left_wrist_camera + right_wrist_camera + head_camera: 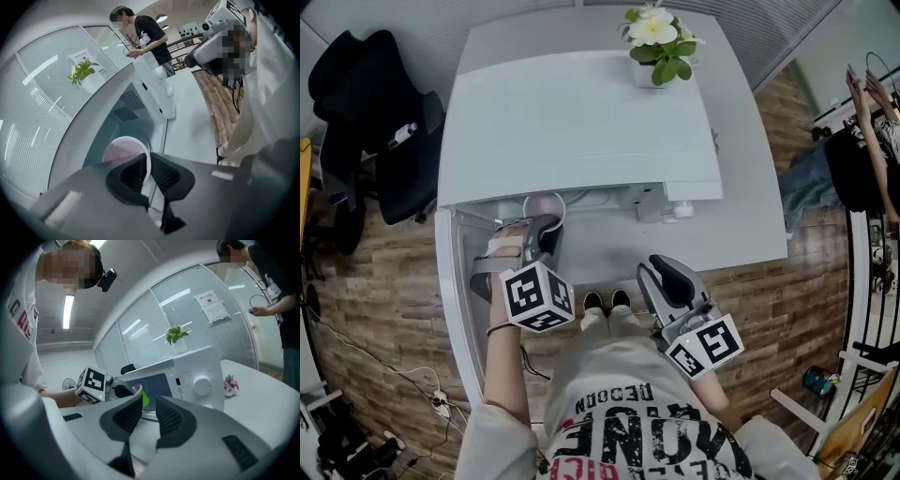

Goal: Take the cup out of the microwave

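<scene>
Left tongs [149, 169] are pinching the pink cup's [123, 149] rim, one jaw inside, one outside. The cup is showing at the open microwave's [572, 122] mouth. Right tongs [149, 414] are hanging spread, empty, apart from it.

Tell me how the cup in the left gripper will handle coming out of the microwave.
The cup looks thin-walled, so probably light and slightly flexible. The left gripper pinches only one side of its rim, so it may swing or tilt. Its smooth wall could slip.
</scene>
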A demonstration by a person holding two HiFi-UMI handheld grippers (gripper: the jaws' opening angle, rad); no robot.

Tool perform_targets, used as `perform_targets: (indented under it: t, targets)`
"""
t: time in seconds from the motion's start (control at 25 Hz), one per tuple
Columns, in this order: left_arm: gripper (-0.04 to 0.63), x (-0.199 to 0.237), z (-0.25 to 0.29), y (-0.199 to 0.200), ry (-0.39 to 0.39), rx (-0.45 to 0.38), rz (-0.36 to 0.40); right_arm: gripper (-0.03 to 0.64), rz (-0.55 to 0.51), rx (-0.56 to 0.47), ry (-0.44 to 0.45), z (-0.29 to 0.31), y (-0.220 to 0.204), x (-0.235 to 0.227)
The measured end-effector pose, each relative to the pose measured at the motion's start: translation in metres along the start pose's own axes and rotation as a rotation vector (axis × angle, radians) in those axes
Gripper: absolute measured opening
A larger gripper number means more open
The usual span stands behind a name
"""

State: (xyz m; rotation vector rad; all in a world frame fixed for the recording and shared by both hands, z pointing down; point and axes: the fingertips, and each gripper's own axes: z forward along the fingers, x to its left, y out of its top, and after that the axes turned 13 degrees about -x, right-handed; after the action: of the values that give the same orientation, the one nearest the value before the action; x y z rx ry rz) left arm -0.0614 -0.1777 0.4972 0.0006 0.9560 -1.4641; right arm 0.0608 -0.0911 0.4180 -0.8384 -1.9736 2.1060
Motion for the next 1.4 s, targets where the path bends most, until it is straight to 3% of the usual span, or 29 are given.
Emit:
perform_targets:
  t: [1.4]
  targets:
    - [0.032,-0.040,-0.053,0.027,-0.043,-0.010,0.029,0.100,-0.007,-0.024,0.039,-0.020,0.004,0.021]
